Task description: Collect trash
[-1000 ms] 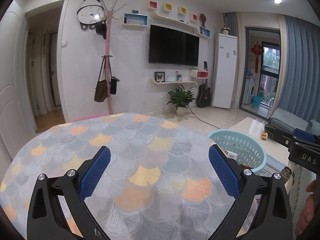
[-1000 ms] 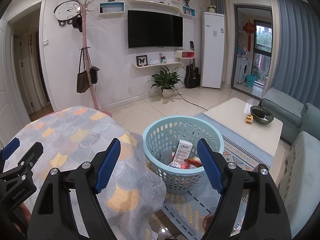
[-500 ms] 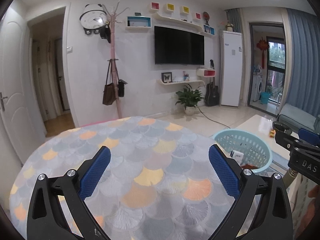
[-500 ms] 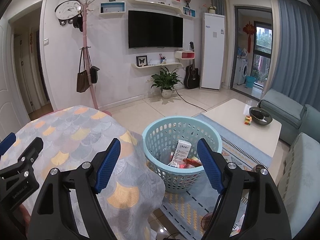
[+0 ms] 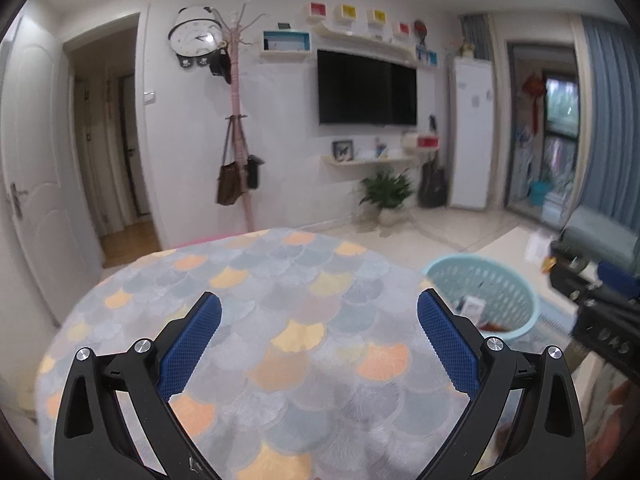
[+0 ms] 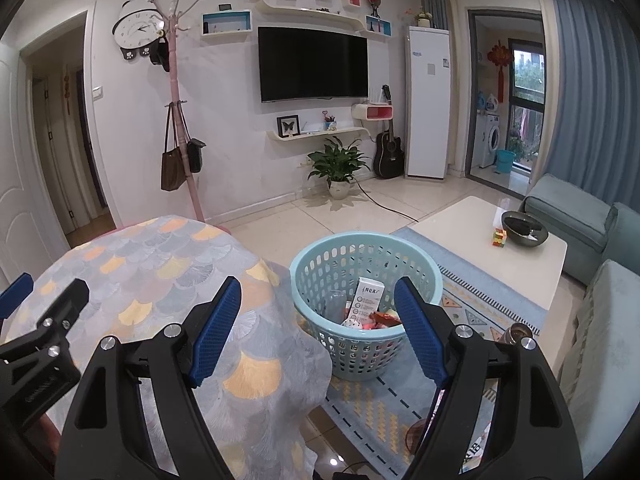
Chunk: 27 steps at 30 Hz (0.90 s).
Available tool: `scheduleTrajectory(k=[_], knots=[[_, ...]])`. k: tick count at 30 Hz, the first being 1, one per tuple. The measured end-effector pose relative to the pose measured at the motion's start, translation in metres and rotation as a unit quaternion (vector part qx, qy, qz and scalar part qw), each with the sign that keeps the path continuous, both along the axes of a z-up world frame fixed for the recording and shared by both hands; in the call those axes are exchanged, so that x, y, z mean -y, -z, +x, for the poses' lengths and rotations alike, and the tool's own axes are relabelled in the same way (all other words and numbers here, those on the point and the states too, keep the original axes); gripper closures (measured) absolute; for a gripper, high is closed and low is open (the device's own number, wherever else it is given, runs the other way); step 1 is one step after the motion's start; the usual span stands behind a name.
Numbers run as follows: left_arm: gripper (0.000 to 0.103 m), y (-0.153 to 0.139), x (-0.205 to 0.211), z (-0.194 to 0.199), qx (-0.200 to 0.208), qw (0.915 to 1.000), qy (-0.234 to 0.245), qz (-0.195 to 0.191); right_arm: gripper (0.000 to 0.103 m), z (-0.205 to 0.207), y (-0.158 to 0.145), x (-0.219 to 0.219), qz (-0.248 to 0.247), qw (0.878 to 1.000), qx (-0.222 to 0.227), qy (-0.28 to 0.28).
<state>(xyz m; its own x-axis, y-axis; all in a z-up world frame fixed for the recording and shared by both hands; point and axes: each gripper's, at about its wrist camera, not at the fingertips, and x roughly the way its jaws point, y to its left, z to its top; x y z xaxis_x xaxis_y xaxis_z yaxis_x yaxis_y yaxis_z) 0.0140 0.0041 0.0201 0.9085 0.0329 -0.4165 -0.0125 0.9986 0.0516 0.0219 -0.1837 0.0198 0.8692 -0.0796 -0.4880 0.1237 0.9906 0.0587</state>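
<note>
Blue-padded, both our grippers are spread wide with nothing held, left gripper [image 5: 319,322] over the scale-patterned tablecloth [image 5: 280,320], right gripper [image 6: 318,312] at the table edge facing the light-blue laundry basket [image 6: 366,344] on the rug [image 6: 472,312], a white carton [image 6: 366,298] and wrappers inside.

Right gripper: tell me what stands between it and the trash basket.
Nothing visible does. The right gripper is open and empty, with the basket on the rug just ahead; the draped tablecloth hangs beside the basket's left, not across the path.
</note>
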Motion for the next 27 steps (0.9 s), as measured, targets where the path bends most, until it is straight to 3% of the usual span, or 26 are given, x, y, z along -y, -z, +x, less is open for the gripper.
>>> scheduleTrajectory(k=[18,27], knots=[[0.008,-0.003,-0.005,-0.012,0.006,1.0000,-0.008,-0.001,0.028,-0.008,-0.002,-0.003,-0.003,1.000,0.002,0.001],[0.008,-0.003,-0.027,-0.013,-0.006,0.9995,-0.012,-0.029,0.028,-0.004,-0.004,-0.018,-0.014,1.000,0.004,-0.009]])
